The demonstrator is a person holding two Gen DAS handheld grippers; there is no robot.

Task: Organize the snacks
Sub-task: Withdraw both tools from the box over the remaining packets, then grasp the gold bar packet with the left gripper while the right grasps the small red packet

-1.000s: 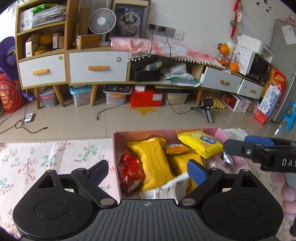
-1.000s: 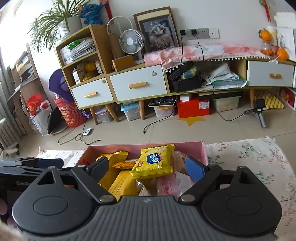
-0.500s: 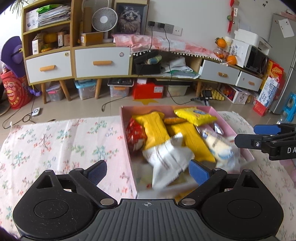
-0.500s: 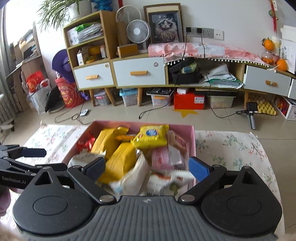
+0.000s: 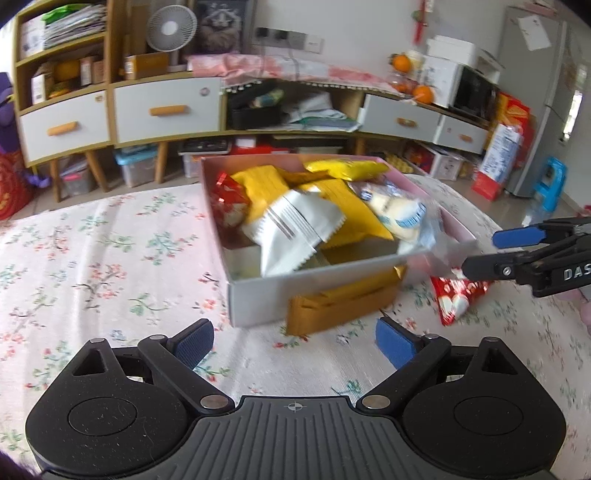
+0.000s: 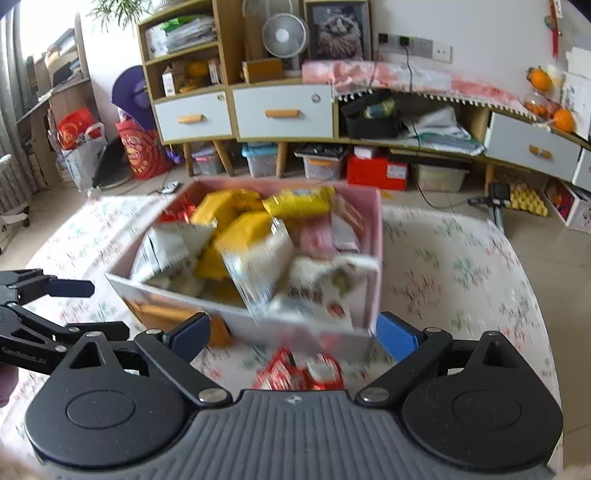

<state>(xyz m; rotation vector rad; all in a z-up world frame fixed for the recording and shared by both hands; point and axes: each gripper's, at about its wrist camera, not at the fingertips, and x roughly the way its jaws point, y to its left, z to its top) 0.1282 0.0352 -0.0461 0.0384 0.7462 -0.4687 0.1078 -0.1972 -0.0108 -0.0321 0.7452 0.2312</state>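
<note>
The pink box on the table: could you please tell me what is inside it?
The pink box holds piled snack packets: a white packet on top, yellow packets, a red one and a clear-wrapped pale one. Whatever lies under the pile is covered.

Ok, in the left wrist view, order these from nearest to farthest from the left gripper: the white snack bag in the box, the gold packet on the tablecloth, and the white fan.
From the left gripper:
1. Gold packet, on the tablecloth just ahead, against the box's near wall.
2. White snack bag, inside the pink box, on top of the pile.
3. White fan, on the cabinet across the room, upper left.
</note>
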